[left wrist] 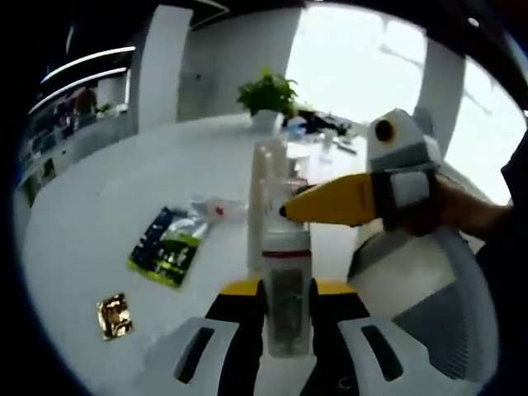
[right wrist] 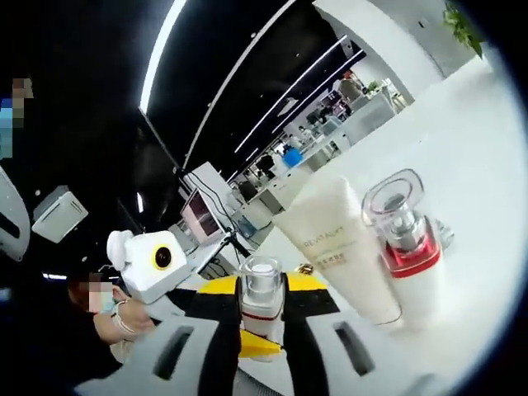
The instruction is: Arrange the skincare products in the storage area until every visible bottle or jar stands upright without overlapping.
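In the left gripper view, your left gripper (left wrist: 286, 309) is clenching its jaws on a clear bottle (left wrist: 285, 285), which is standing upright between them over the white table (left wrist: 124, 190). Your right gripper (left wrist: 285, 212) is coming in from the right, and its yellow tip is touching the upper part of this same bottle. Just behind the bottle, a white tube (left wrist: 259, 202) is standing upright. On the table to the left, a green and black packet (left wrist: 165, 246) is lying flat, a small gold packet (left wrist: 115, 315) is lying nearer to you, and a clear wrapper (left wrist: 216, 208) is resting beside the tube. A plant (left wrist: 267, 95) is standing far back. In the right gripper view, your right gripper (right wrist: 262, 326) is grasping the same bottle (right wrist: 261, 301) by its neck, near the red band. To the right, the tube (right wrist: 340, 247) is leaning a little, and a second bottle (right wrist: 406, 243) with a red collar is standing just beside it, touching or almost touching; I cannot tell which.
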Tool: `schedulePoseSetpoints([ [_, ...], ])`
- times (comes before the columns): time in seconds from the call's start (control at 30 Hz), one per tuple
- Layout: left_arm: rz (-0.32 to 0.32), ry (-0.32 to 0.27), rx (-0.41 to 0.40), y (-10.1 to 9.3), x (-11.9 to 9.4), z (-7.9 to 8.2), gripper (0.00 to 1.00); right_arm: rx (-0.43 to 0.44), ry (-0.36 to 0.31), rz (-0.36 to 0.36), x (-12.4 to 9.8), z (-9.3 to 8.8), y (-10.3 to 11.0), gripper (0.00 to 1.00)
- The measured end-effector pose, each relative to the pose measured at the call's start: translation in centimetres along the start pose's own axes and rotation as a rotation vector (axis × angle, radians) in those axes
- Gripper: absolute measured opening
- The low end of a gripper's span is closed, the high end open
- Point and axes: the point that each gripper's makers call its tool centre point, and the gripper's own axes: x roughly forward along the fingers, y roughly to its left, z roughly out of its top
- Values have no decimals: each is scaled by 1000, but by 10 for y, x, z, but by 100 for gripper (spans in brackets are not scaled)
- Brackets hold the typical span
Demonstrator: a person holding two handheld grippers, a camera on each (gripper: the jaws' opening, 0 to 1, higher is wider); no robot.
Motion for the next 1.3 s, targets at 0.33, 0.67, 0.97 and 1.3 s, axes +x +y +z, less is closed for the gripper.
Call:
schedulePoseSetpoints([
  [0.33, -16, 69, 42, 0, 7, -15, 20, -108, 66, -26, 2, -13, -4, 15],
  [0.67, 18, 110, 59, 5, 9, -25, 20, -276, 133, -37, 8, -22, 1, 15],
  [0.97, 56, 98, 27, 13, 8, -23, 26, -344, 145, -50, 10, -20, -3, 15],
  [1.3, 70, 146, 41, 16, 14, -29, 19, -492, 229, -55, 17, -33, 0, 15],
])
